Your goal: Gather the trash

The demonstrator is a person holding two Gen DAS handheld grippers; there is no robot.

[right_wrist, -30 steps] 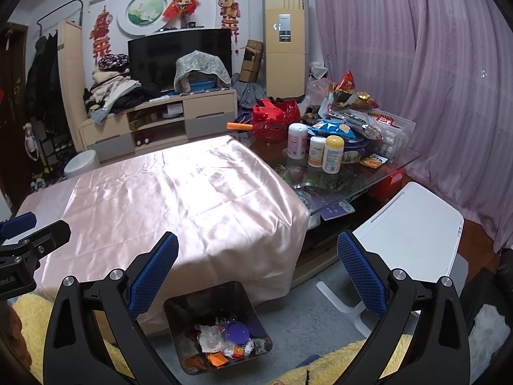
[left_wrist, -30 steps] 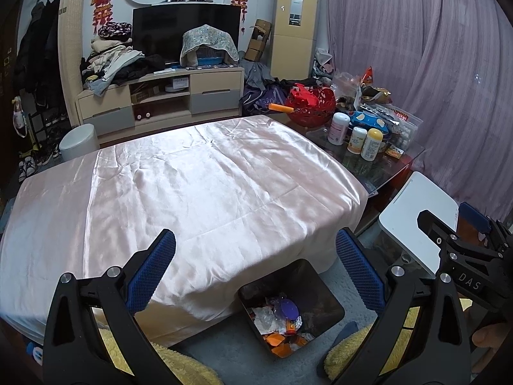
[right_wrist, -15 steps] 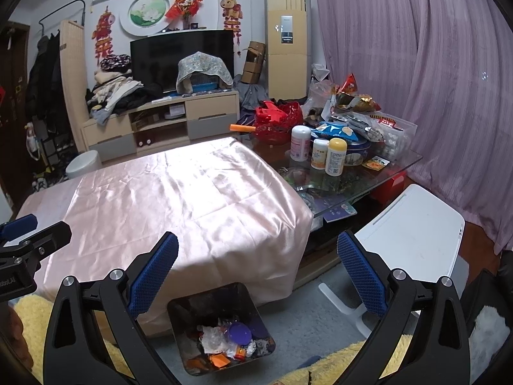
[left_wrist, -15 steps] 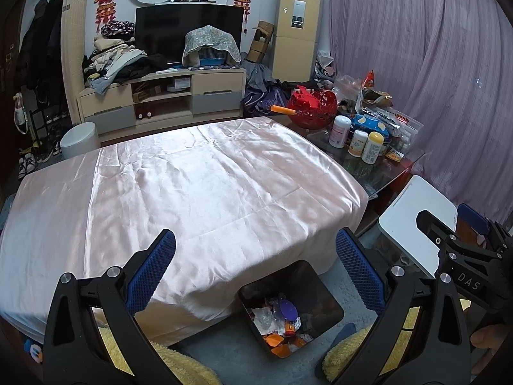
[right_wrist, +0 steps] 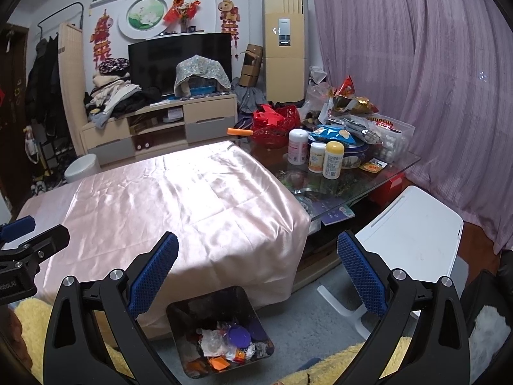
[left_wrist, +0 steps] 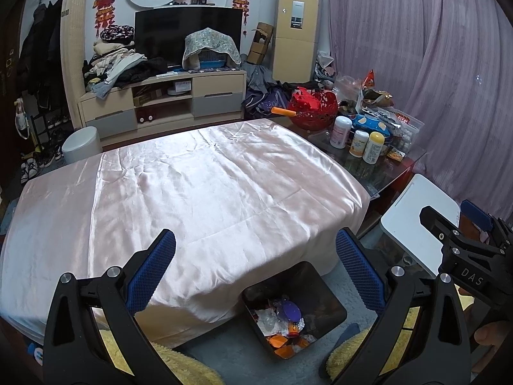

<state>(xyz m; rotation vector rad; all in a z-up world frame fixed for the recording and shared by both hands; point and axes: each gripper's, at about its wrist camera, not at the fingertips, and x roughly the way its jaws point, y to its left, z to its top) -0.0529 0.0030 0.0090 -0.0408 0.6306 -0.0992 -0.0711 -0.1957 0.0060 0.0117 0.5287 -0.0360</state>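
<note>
Both grippers, left (left_wrist: 256,268) and right (right_wrist: 257,269), spread and empty; trash bin (right_wrist: 179,314) part-filled, pink-covered table (left_wrist: 192,186) bare, collection seemingly finished.

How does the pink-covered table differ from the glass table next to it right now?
The pink satin-covered table has nothing lying on it, while the glass table is crowded with bottles, snack bags and a red basket. The pink one is draped in cloth; the glass one is bare and see-through. Both stand side by side behind the trash bin.

Pink satin tablecloth (left_wrist: 198,186), television (left_wrist: 187,37) – dark, three bottles (right_wrist: 315,155) (glass table (right_wrist: 359,179))
</note>
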